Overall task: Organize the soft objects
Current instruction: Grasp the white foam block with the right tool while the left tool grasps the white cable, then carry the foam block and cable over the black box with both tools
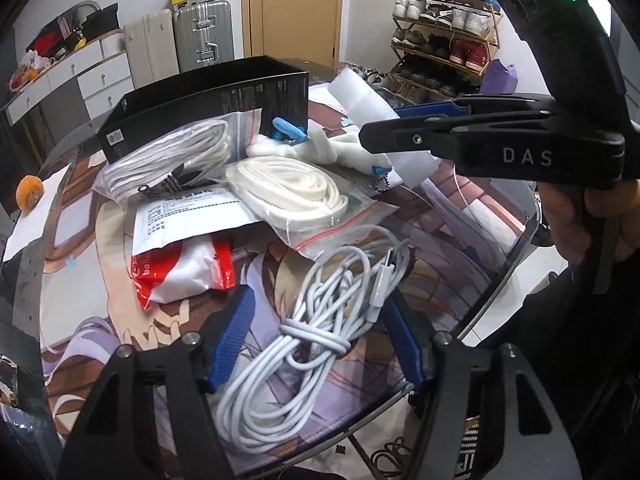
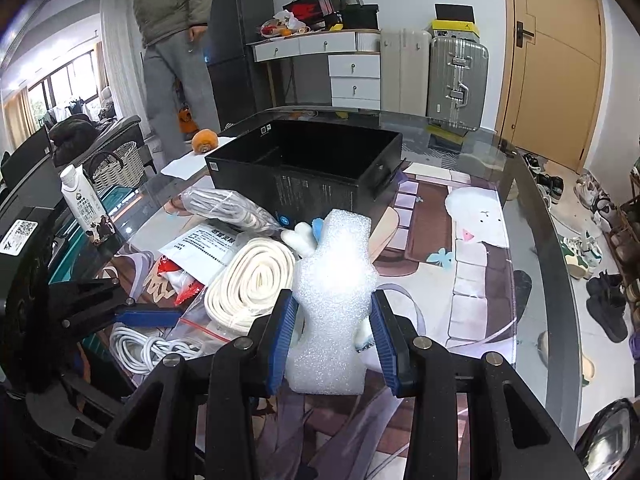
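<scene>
A coiled white charging cable (image 1: 304,344) lies on the printed mat between the blue pads of my left gripper (image 1: 320,294). The pads stand close on either side, with a gap showing at the left pad (image 1: 234,340). My right gripper (image 2: 333,296) is shut on a white foam piece (image 2: 336,280), pinched at its waist and held upright above the mat. Behind it stands an open black box (image 2: 304,168). Two zip bags of white rope (image 1: 288,192) (image 1: 172,156), a red-and-white pouch (image 1: 188,268) and a small white plush with blue parts (image 1: 288,136) are piled beside the box.
The glass table's curved edge (image 2: 532,264) runs along the right. An orange fruit (image 2: 205,140) sits on paper at the far left, with a milk carton (image 2: 82,204) near it. A person (image 2: 172,40) stands beyond the table. Shoes and a shoe rack (image 1: 444,40) are on the right.
</scene>
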Demonstrator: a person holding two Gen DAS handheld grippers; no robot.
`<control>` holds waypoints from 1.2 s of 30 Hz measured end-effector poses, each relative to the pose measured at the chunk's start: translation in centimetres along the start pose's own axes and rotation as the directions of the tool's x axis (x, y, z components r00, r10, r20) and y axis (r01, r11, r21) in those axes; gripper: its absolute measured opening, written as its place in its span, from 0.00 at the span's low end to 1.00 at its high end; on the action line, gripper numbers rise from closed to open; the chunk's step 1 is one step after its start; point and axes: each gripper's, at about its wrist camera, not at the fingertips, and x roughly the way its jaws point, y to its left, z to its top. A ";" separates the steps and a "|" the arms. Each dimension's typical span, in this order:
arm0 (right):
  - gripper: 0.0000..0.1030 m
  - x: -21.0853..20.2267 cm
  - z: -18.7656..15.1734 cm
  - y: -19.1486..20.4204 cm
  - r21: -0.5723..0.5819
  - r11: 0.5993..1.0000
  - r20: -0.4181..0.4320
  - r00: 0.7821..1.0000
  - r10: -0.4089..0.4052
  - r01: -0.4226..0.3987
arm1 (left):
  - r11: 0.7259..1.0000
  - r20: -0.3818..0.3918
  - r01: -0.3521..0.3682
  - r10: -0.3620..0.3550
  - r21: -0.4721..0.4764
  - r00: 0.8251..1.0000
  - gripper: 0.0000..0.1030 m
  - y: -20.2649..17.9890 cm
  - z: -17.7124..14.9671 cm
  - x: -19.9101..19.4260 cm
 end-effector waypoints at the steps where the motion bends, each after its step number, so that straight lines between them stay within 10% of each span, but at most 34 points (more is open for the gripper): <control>1: 0.37 0.0 0.0 0.0 -0.001 1.000 -0.002 1.000 -0.001 0.001 | 1.000 -0.001 0.002 -0.002 0.000 1.000 0.42 0.0 0.0 0.0; 19: 0.37 -2.5 -0.2 0.7 -0.028 0.999 0.074 0.997 0.025 -0.023 | 0.997 0.042 0.065 -0.063 -0.046 0.997 0.33 -0.2 -0.5 -3.8; 36: 0.37 -3.6 2.1 0.8 -0.014 0.998 0.104 0.992 0.067 -0.065 | 0.974 0.204 -0.042 0.088 -0.222 0.975 0.33 5.2 5.2 -5.9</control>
